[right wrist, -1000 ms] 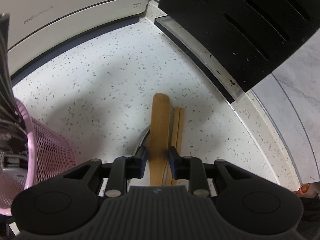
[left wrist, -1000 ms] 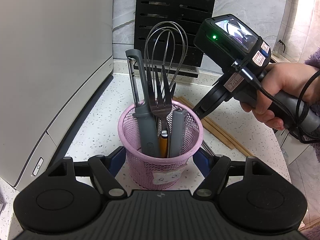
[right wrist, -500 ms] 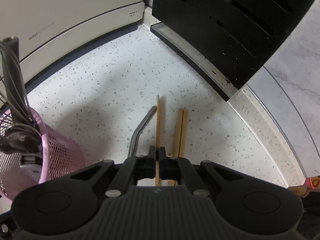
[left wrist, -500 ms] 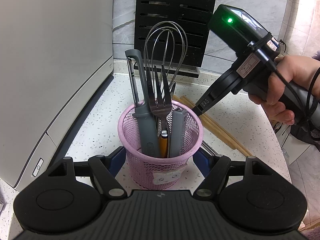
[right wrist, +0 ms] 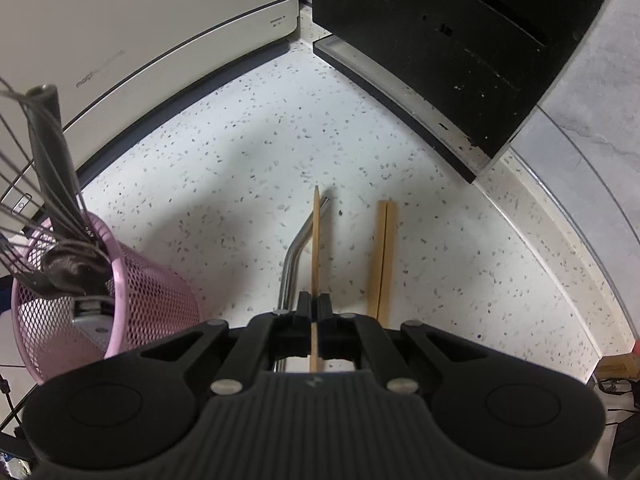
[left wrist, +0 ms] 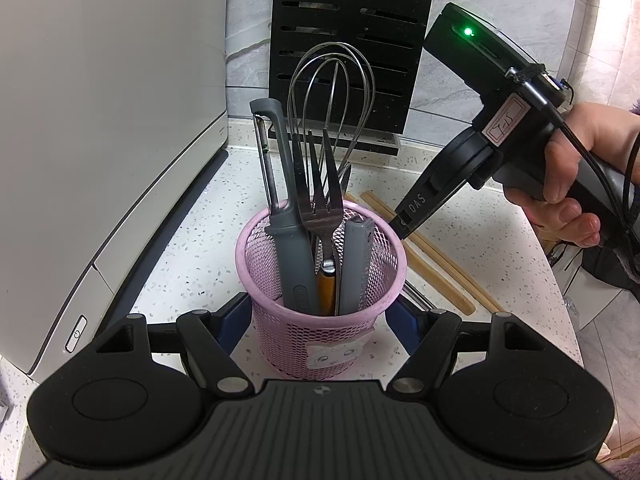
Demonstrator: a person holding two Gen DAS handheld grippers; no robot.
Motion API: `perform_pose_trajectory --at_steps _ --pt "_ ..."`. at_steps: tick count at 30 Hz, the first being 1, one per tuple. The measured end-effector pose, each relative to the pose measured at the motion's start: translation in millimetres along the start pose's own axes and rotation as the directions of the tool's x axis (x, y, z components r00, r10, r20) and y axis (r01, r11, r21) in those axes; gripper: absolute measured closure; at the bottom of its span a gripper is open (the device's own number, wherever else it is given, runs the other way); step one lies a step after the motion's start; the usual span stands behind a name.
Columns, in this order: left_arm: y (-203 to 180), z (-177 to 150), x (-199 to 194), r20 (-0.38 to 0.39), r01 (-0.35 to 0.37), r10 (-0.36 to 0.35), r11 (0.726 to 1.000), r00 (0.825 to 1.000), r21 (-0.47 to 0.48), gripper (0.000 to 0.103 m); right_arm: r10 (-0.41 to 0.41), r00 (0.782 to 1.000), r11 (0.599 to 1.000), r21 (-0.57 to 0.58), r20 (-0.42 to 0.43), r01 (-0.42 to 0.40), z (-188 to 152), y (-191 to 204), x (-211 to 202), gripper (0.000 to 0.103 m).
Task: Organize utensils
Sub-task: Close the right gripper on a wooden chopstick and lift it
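A pink mesh utensil cup [left wrist: 320, 316] stands on the speckled counter between the fingers of my left gripper [left wrist: 320, 316], whose jaws are wide apart around it. It holds a grey peeler [left wrist: 286, 216], a fork [left wrist: 324, 204], a wire whisk [left wrist: 332, 92] and a grey-handled tool [left wrist: 354, 264]. My right gripper [right wrist: 314, 308] is shut on a flat wooden utensil [right wrist: 315, 248], held edge-on above the counter, right of the cup [right wrist: 132, 280]. A pair of wooden chopsticks [right wrist: 382, 256] and bent metal straws [right wrist: 298, 252] lie on the counter below it.
A white appliance [left wrist: 100, 120] stands at the left. A black slotted rack [left wrist: 352, 40] stands against the grey back wall. The counter's curved edge [left wrist: 560, 288] runs at the right.
My right gripper closed on the wooden utensil, turned it edge-on and lifted it off the counter, uncovering the metal straws. The left gripper and the cup have not moved.
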State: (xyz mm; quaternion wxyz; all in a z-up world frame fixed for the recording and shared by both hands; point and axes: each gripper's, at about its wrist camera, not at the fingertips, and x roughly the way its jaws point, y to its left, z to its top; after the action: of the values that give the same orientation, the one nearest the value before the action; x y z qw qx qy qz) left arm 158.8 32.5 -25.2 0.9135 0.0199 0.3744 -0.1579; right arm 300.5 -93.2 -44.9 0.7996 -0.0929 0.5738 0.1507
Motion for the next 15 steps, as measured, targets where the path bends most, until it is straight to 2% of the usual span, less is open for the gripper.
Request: perform_pose_trajectory --at_steps 7,15 --pt "-0.3 -0.3 -0.2 0.0 0.001 -0.001 1.0 1.0 0.0 0.018 0.018 1.0 1.0 0.01 -0.026 -0.018 5.2 -2.4 12.6 0.102" --pt "-0.4 -0.2 -0.2 0.0 0.0 0.0 1.0 1.0 0.001 0.018 -0.006 1.0 1.0 -0.001 -0.02 0.006 12.8 0.1 20.2 0.098"
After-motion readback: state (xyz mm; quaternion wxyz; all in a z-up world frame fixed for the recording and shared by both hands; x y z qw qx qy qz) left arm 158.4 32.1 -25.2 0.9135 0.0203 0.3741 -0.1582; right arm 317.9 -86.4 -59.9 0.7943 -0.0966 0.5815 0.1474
